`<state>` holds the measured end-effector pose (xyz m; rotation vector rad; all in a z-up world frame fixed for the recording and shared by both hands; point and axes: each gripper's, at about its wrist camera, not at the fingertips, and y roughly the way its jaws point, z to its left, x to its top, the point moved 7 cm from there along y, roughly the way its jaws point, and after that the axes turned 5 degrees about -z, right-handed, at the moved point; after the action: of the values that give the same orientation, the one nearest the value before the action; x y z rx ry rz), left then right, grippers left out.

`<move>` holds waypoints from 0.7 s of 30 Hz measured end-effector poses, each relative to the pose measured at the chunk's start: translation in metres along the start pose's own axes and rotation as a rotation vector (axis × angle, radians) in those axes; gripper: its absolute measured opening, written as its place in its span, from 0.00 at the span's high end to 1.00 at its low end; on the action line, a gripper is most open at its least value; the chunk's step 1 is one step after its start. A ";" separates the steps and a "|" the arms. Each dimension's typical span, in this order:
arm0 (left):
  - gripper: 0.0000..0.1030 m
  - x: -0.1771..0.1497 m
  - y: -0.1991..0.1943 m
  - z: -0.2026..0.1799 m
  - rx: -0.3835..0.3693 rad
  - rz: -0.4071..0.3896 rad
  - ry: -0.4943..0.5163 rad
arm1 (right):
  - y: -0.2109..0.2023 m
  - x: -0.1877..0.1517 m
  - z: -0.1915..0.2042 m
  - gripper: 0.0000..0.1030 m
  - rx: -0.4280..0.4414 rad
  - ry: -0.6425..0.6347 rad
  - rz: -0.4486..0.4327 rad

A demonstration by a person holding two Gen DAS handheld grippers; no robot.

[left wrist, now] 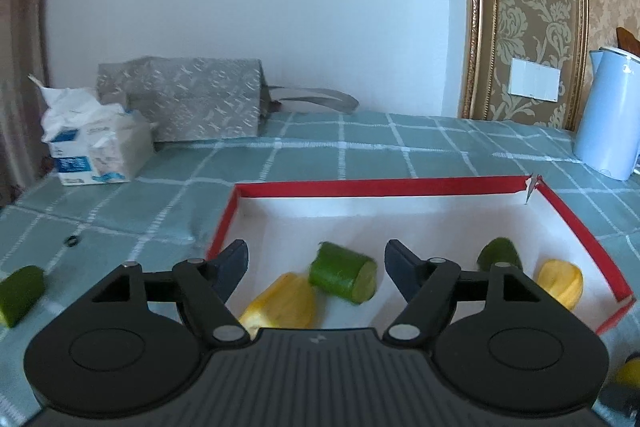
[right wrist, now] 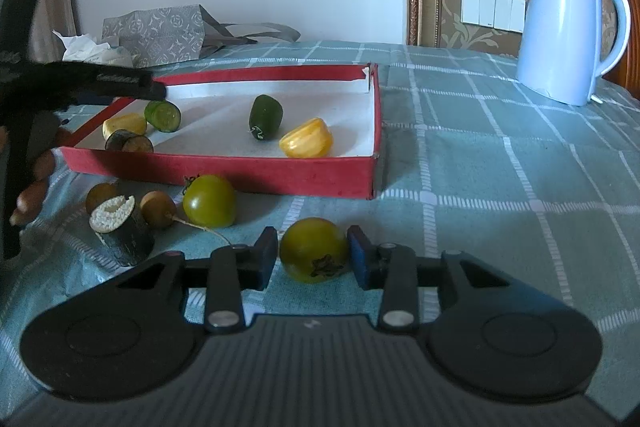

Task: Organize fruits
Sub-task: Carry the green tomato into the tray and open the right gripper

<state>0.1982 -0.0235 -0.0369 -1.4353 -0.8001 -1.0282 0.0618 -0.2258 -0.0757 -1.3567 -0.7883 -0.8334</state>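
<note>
Clearly your left gripper (left wrist: 316,267) hangs with fingers spread above the red box (left wrist: 380,187), low in frame, a cucumber piece (left wrist: 344,273) lying free beneath, while your right gripper (right wrist: 312,259) pinches a green tomato (right wrist: 314,249) on the table (right wrist: 500,167), seemingly bound boxward.

No readable text
At frame left in the left wrist view, the tissue pack (left wrist: 94,147) carries blue label patches, their print too blurred to read; nothing else bears legible writing
</note>
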 end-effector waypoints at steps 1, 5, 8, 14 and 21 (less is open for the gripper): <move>0.27 -0.002 -0.006 0.002 0.007 -0.010 0.002 | 0.000 0.000 0.000 0.64 0.000 0.000 0.000; 0.27 -0.008 -0.030 0.014 0.005 -0.032 -0.013 | 0.000 0.000 0.000 0.64 0.001 0.002 0.000; 0.21 -0.016 -0.053 0.025 -0.008 -0.049 -0.022 | 0.000 0.000 -0.001 0.64 0.003 0.006 -0.001; 0.19 -0.037 -0.080 0.041 -0.062 -0.038 -0.030 | 0.000 0.000 -0.001 0.64 0.003 0.006 -0.002; 0.19 -0.050 -0.076 0.040 -0.078 0.027 -0.003 | -0.004 0.001 -0.004 0.68 -0.007 0.018 -0.023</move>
<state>0.1155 0.0293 -0.0517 -1.5105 -0.7478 -1.0474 0.0591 -0.2304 -0.0730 -1.3462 -0.7889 -0.8662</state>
